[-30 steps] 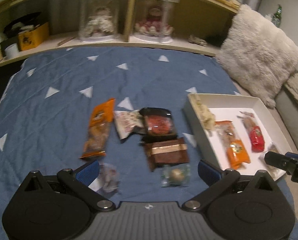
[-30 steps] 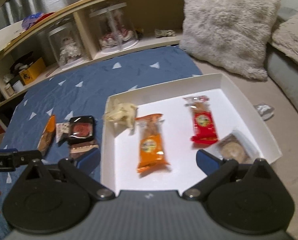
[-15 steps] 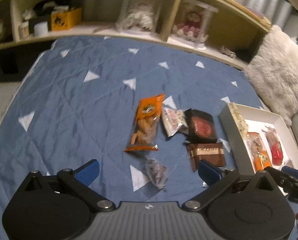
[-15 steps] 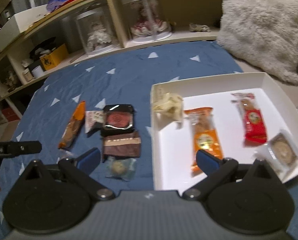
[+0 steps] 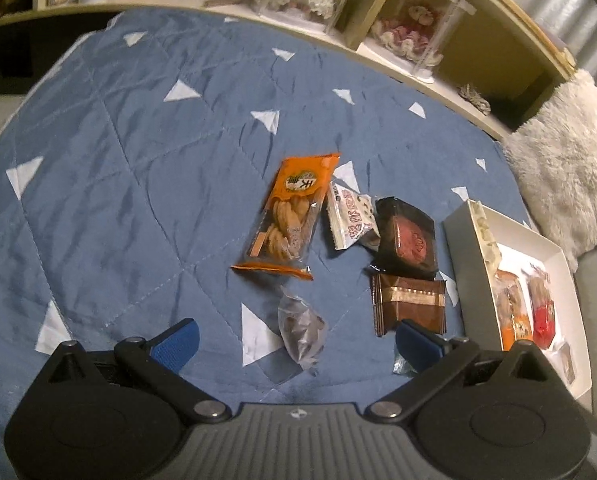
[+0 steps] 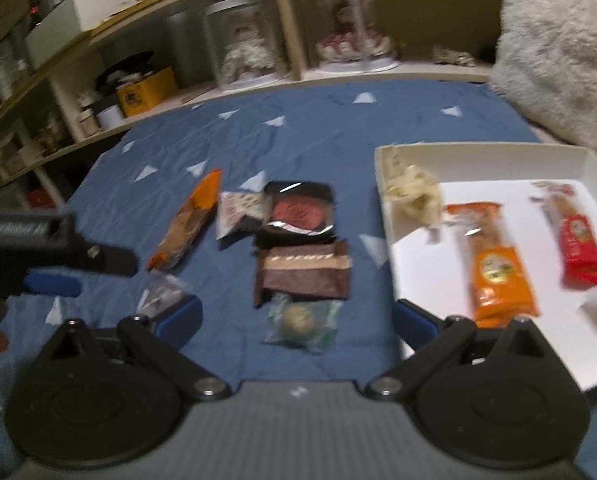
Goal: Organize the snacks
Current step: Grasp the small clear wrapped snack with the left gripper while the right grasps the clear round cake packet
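Both grippers, left gripper point(image 5: 294, 340) and right gripper point(image 6: 294, 316), gape wide and empty; right's jaws just narrowed around the green-wrapped snack point(image 6: 300, 320) left of the white tray point(image 6: 478, 152), so a crinkly wrapper could slip.

blue quilt point(image 5: 138, 160), wooden shelf point(image 6: 290, 20), fluffy cushion point(image 6: 558, 48)

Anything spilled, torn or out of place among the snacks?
Nothing spilled or visibly torn. The white packet lies partly under the black tray pack, and the pale snack leans on the white box corner.
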